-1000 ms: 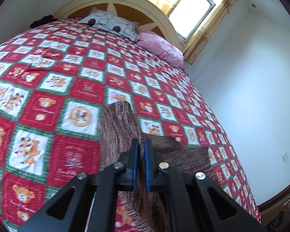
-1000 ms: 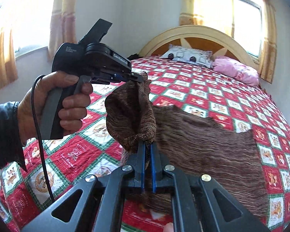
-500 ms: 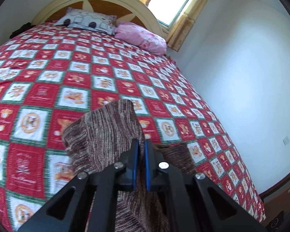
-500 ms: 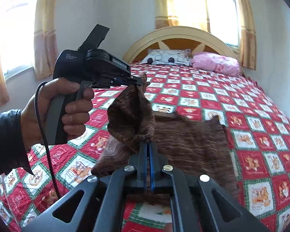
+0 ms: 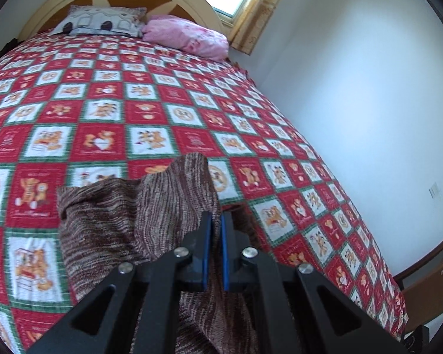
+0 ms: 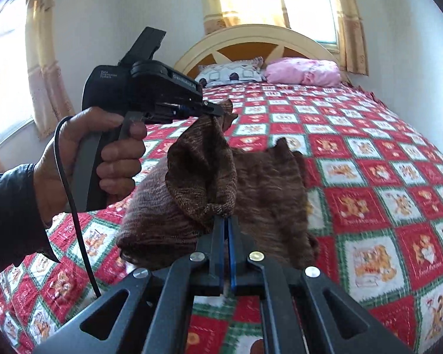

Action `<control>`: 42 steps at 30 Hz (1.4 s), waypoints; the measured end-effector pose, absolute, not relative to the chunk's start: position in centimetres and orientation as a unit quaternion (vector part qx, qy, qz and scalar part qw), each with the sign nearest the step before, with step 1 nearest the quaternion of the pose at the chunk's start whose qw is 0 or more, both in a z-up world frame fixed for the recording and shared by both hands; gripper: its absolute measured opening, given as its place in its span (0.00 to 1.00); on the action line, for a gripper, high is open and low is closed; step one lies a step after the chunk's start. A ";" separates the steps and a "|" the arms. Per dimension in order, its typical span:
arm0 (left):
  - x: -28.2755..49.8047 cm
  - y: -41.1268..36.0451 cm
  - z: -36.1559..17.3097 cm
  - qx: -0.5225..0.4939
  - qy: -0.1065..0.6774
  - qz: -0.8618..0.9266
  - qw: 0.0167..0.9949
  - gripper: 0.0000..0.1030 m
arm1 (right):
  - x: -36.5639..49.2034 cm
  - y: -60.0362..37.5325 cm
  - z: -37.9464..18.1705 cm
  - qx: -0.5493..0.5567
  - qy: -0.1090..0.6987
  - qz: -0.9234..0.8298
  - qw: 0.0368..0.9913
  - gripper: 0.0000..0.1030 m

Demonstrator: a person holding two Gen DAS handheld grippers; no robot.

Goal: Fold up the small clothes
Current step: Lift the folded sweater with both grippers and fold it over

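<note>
On left hand-held gripper (image 6: 218,112): "GenRobot" label

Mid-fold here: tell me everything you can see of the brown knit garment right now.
The brown knit garment is a marled brown-and-tan ribbed piece, soft and limp. Most of it lies flat on the red patchwork bedspread. One edge is lifted and doubled over itself, pinched at two points: the left gripper holds the upper one, the right gripper the lower, the fabric sagging between them.
</note>
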State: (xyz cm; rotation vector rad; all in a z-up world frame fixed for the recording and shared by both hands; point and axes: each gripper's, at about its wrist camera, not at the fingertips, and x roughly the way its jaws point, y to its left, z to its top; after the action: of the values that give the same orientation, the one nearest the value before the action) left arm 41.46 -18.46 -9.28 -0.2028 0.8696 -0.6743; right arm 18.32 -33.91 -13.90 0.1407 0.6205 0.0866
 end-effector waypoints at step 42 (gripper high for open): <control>30.3 -14.7 -13.6 0.088 0.369 -0.233 0.896 0.73 | 18.9 -41.0 -12.9 0.183 0.319 0.033 0.929 0.20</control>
State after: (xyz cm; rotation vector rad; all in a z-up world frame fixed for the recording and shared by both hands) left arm 30.29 -14.66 -13.56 0.1829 0.7639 -0.4825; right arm 18.85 -40.97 -12.94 0.3739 0.6530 0.0680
